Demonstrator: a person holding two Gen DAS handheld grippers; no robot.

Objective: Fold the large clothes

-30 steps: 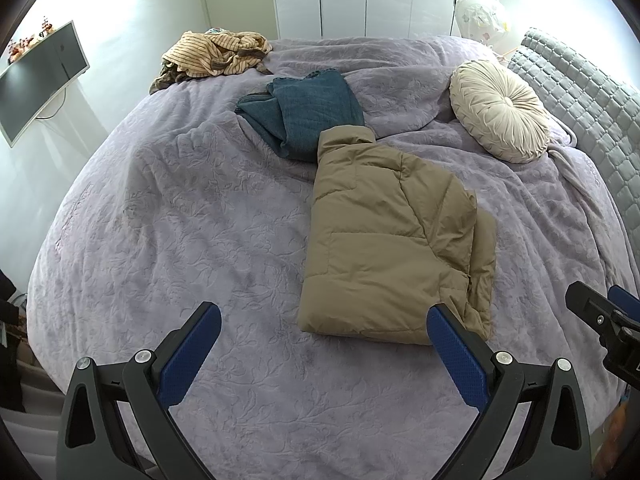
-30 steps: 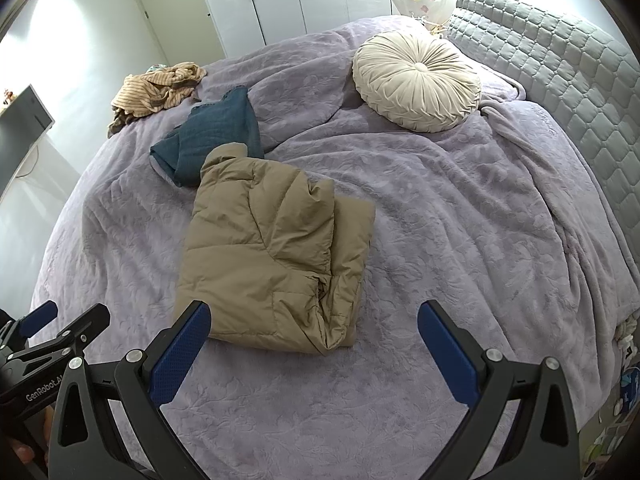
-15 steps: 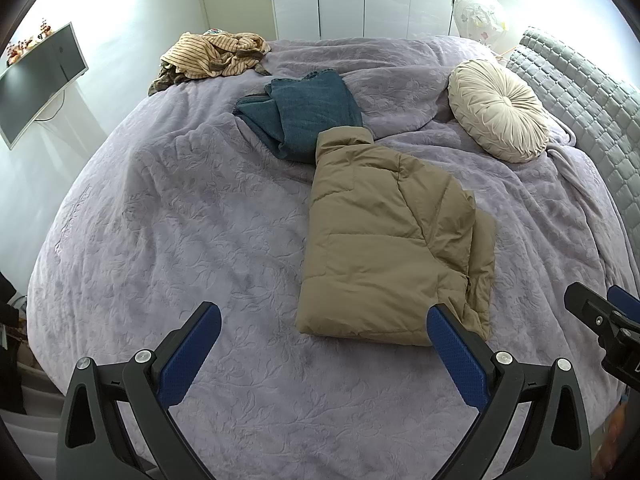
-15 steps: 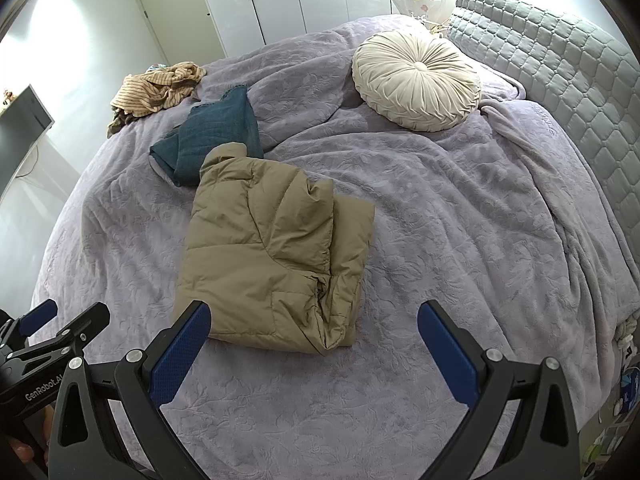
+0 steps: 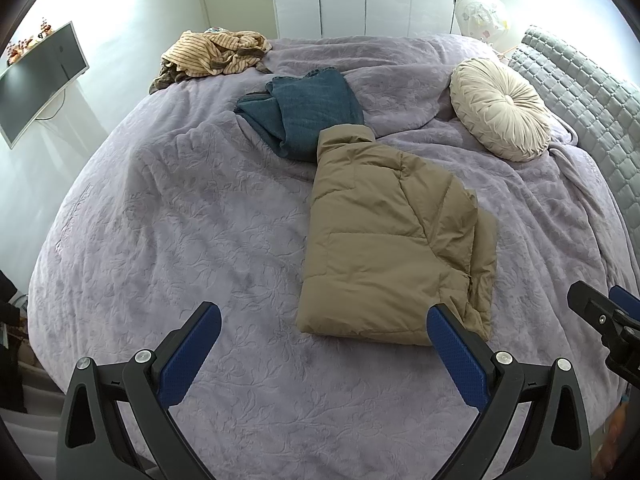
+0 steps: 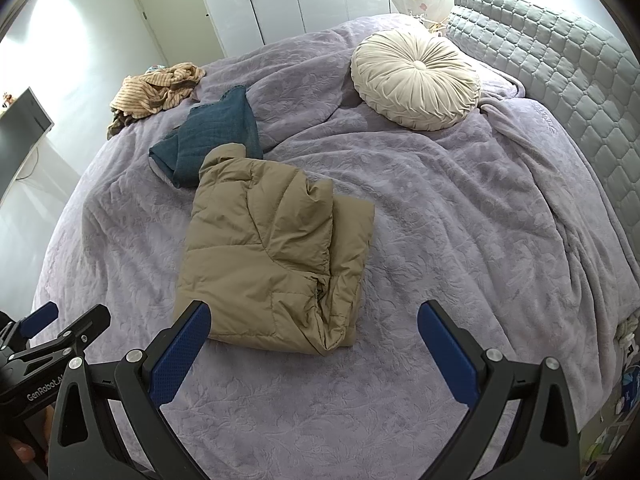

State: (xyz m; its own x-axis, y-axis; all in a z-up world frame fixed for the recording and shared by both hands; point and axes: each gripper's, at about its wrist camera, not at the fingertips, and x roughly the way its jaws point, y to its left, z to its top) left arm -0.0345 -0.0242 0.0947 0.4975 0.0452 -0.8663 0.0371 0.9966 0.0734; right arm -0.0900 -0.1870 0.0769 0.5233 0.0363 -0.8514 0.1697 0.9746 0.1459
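Observation:
A tan puffer jacket (image 5: 384, 236) lies folded into a rough rectangle on the lilac bedspread (image 5: 180, 220), collar toward the far side; it also shows in the right wrist view (image 6: 268, 256). My left gripper (image 5: 324, 332) is open and empty, held above the bed just short of the jacket's near edge. My right gripper (image 6: 314, 330) is open and empty, hovering before the jacket's near right corner. Each gripper shows at the edge of the other's view.
A folded teal garment (image 5: 304, 112) lies just beyond the jacket's collar. A crumpled striped garment (image 5: 212, 56) sits at the far left of the bed. A round cream cushion (image 5: 500, 108) lies by the grey quilted headboard (image 6: 568, 80). A monitor (image 5: 36, 80) hangs on the left wall.
Nearly nothing has changed. Both grippers stay open above the bed's near edge, and the jacket lies as before.

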